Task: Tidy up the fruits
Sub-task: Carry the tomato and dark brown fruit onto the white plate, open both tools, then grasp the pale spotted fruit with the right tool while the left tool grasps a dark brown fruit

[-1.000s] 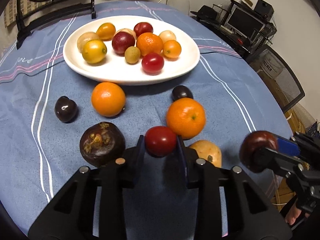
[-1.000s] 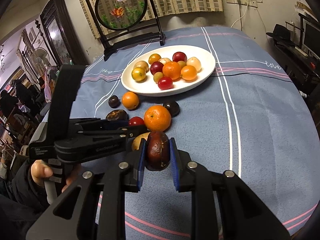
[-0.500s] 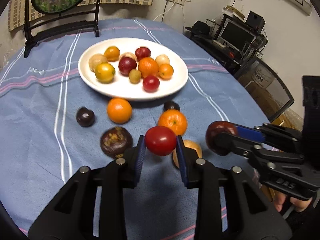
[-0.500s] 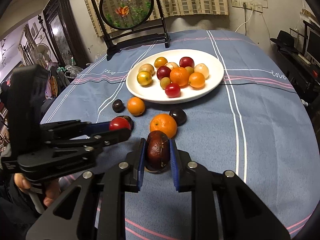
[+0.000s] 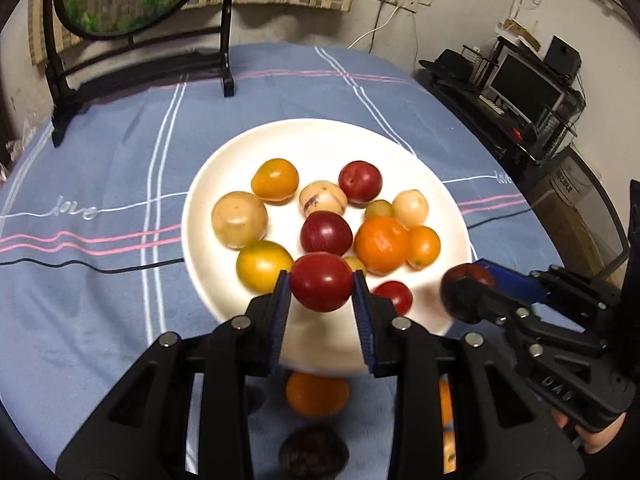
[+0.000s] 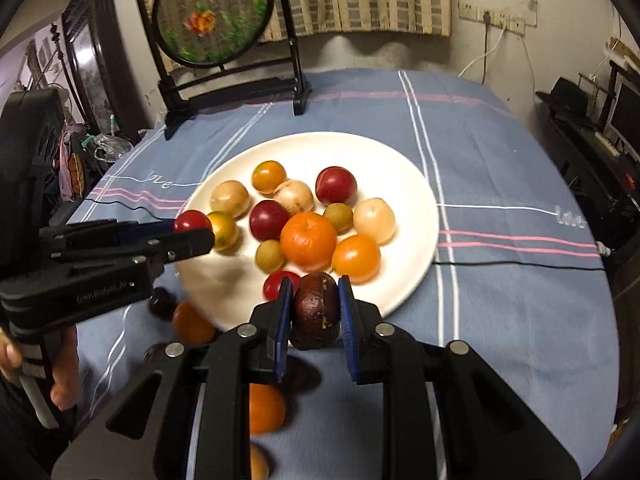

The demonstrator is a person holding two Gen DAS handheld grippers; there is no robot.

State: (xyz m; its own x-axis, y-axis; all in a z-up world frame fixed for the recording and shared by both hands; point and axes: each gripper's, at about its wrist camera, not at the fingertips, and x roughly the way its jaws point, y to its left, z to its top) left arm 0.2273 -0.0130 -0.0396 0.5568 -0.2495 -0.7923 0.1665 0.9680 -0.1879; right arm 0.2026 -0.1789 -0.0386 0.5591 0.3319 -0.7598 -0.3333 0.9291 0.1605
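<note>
My left gripper (image 5: 321, 286) is shut on a red tomato (image 5: 321, 281) and holds it above the near edge of the white plate (image 5: 304, 140); it also shows in the right wrist view (image 6: 188, 232). My right gripper (image 6: 314, 310) is shut on a dark brown-purple fruit (image 6: 316, 308) over the plate's near rim (image 6: 404, 168); it shows at the right of the left wrist view (image 5: 466, 294). The plate holds several fruits: oranges, red plums, yellow and pale ones.
Loose fruit lies on the blue tablecloth in front of the plate: an orange (image 5: 316, 394), a dark mangosteen (image 5: 314, 450), another orange (image 6: 264, 408) and a small dark fruit (image 6: 160, 304). A round framed screen (image 6: 212, 20) stands behind the plate. A black cable crosses the cloth.
Both grippers moved forward with their fruit, from over the loose fruit on the cloth to over the plate's near edge. The plate now fills the middle of both views.
</note>
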